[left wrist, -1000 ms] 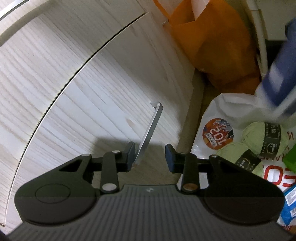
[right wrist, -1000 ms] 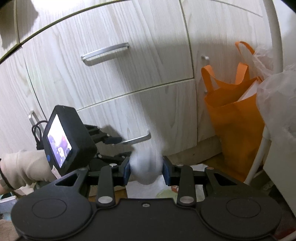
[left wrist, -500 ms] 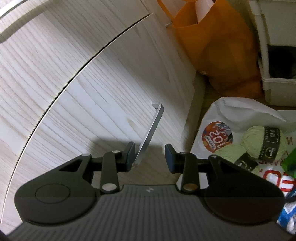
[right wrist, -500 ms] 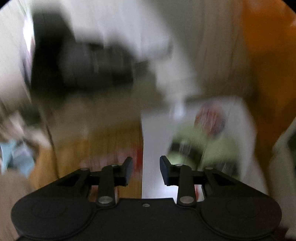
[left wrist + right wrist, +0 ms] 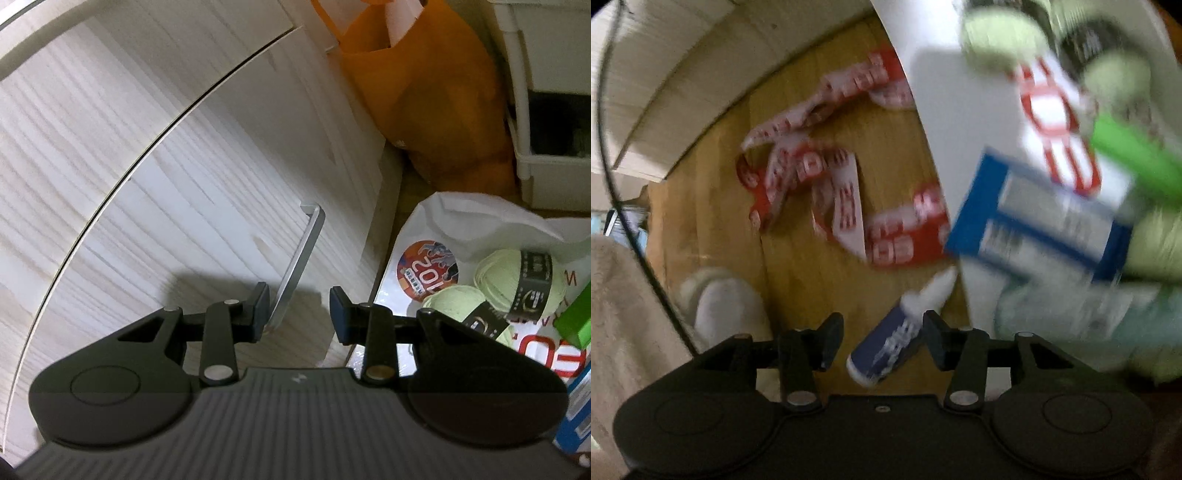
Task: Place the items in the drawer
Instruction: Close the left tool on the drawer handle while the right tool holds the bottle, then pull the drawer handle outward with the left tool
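In the left wrist view, my left gripper point(image 5: 299, 308) is open in front of the closed lower drawer point(image 5: 207, 206); its metal handle point(image 5: 297, 269) runs next to the left finger. Two green yarn balls point(image 5: 517, 280) lie on a white plastic bag point(image 5: 424, 236). In the right wrist view, my right gripper point(image 5: 882, 341) is open and points down at the wooden floor. A blue tube with a white cap point(image 5: 897, 341) lies between its fingers, not gripped. A blue box point(image 5: 1041, 221) and a green box point(image 5: 1137, 155) lie on the bag.
An orange bag point(image 5: 424, 85) leans against the cabinet, with a white plastic bin point(image 5: 546, 110) to its right. A red and white strap point(image 5: 827, 192) lies on the floor. A light sleeve point(image 5: 620, 332) is at the left. The right wrist view is blurred.
My right gripper let go of the whitish item it held and swung down from the drawers to the floor. The left gripper stays at the handle.
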A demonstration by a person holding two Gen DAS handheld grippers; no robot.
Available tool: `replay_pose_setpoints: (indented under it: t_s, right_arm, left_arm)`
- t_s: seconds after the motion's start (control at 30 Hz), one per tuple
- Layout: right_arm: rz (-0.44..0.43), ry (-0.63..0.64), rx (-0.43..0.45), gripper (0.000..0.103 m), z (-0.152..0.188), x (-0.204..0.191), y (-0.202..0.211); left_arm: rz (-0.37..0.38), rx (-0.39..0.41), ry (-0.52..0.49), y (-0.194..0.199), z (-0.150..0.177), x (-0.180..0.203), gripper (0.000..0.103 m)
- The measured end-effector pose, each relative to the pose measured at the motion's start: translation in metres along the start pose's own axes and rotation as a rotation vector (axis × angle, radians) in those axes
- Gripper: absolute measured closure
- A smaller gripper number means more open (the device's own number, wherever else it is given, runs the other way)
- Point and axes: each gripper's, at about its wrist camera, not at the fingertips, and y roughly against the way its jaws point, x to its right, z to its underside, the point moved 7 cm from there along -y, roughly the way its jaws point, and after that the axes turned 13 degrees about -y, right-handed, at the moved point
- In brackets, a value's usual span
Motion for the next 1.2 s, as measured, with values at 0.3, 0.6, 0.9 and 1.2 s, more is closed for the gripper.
replay_pose_setpoints:
  t_s: [0.3,0.6,0.9,1.2]
  right_arm:
    - [0.08,-0.072,-0.033,0.042,0.005,0.007,-0.046]
    - [0.045,0.035,0.154,0.063,0.006,-0.009,-0.055]
    - [-0.102,0.041,0.542,0.063,-0.016,-0.009,0.074]
    - [-0.197,-0.023,0.815,0.063,-0.027,0.027,0.152]
  left_arm:
    - [-0.029,-0.011,0.004,-0.004,-0.002,-0.001,0.069]
    - [-0.036,0.005,0.013,-0.003,0.0,0.0,0.069]
    - [-0.031,-0.006,0.007,-0.001,0.0,0.0,0.069]
    - [-0.028,-0.001,0.021,0.004,0.0,0.004,0.069]
